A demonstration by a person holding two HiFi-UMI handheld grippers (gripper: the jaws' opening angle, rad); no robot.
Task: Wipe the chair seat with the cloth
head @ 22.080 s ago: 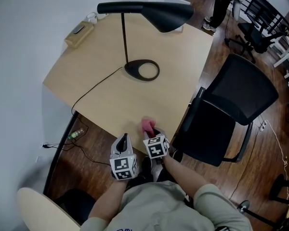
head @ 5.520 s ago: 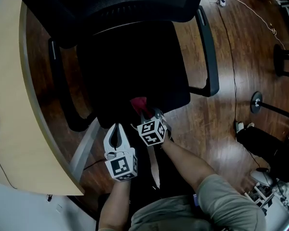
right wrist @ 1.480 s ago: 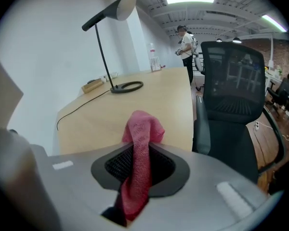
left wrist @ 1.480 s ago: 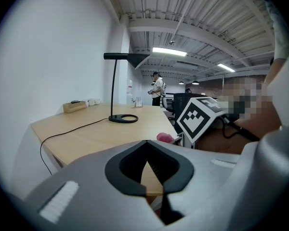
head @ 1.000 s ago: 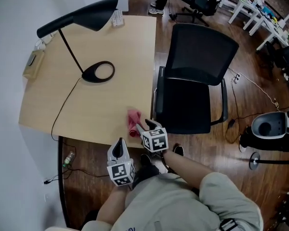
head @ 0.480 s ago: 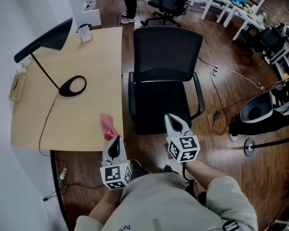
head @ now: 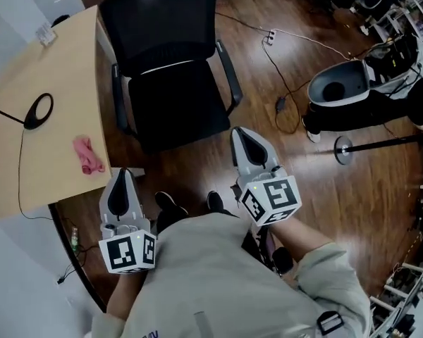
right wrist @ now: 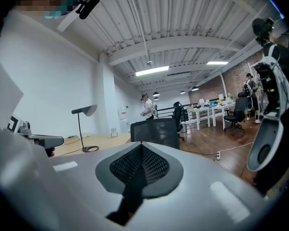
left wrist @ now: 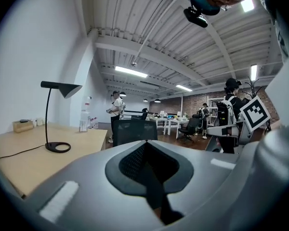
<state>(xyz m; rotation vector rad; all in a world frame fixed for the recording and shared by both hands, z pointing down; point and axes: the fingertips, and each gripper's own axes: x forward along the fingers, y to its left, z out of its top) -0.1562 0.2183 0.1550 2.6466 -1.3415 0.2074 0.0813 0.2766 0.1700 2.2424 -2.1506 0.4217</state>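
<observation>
The pink cloth (head: 89, 155) lies crumpled on the wooden desk (head: 35, 69), near its front corner, with no gripper on it. Beside the desk stands the black office chair (head: 170, 83), its seat bare; it also shows straight ahead in the left gripper view (left wrist: 133, 130) and the right gripper view (right wrist: 156, 130). My left gripper (head: 121, 176) is shut and empty, held close to my body below the desk corner. My right gripper (head: 241, 135) is also shut and empty, over the floor in front of the chair. In each gripper view the jaws (left wrist: 145, 146) (right wrist: 140, 148) meet with nothing between them.
A black desk lamp (head: 37, 111) (left wrist: 58, 124) stands on the desk. A white round-bodied machine (head: 342, 86) and a pole on a disc base (head: 345, 146) stand on the wooden floor at right, with cables (head: 271, 44) nearby. People and more desks are far back (left wrist: 116, 110).
My right gripper has let go of the pink cloth, shut, and drawn back from the desk to the right. The cloth stays on the desk. Both grippers are closer to my body.
</observation>
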